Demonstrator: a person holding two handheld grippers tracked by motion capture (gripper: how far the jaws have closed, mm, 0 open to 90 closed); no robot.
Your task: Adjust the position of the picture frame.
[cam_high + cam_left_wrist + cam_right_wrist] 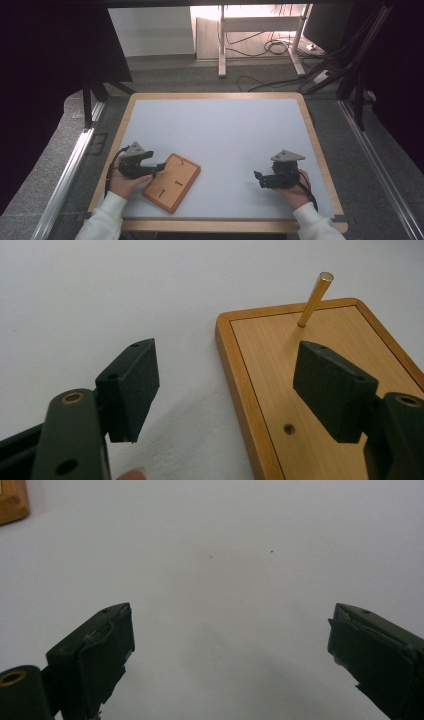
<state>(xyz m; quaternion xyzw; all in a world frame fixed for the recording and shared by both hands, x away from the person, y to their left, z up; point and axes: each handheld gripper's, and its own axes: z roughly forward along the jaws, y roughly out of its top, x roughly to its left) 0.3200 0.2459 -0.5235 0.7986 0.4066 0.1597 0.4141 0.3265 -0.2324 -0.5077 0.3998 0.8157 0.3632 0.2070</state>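
a: we start at the left gripper [161, 166]. its jaws stand wide apart with nothing pressed between them. in the left gripper view one pad hangs over the bare white surface and the other over the wooden board [320, 390], so the board's long edge runs between the two pads; we cannot tell whether either pad touches it.

b: agreed. right gripper [258, 178]: jaws also spread wide, empty, white surface below them. in the right gripper view a corner of the board shows at the upper left, well apart from the pads [107, 650].

a: we note the board lies flat near the front left corner of the bench [220, 125], turned at a slant to the bench edges. the left gripper's tips sit at the board's left edge in the high view.

b: on the board we see a brass pin [315, 299] standing near its far end, tilted a little, and a small round hole [289, 428] closer to the gripper. the high view shows dark slots on the board face; too small for us to read.

a: the left hand [126, 182] rests near the front left edge, the right hand [295, 192] near the front right edge, both in white sleeves [107, 220]. the two grippers are well apart, pointing toward each other.
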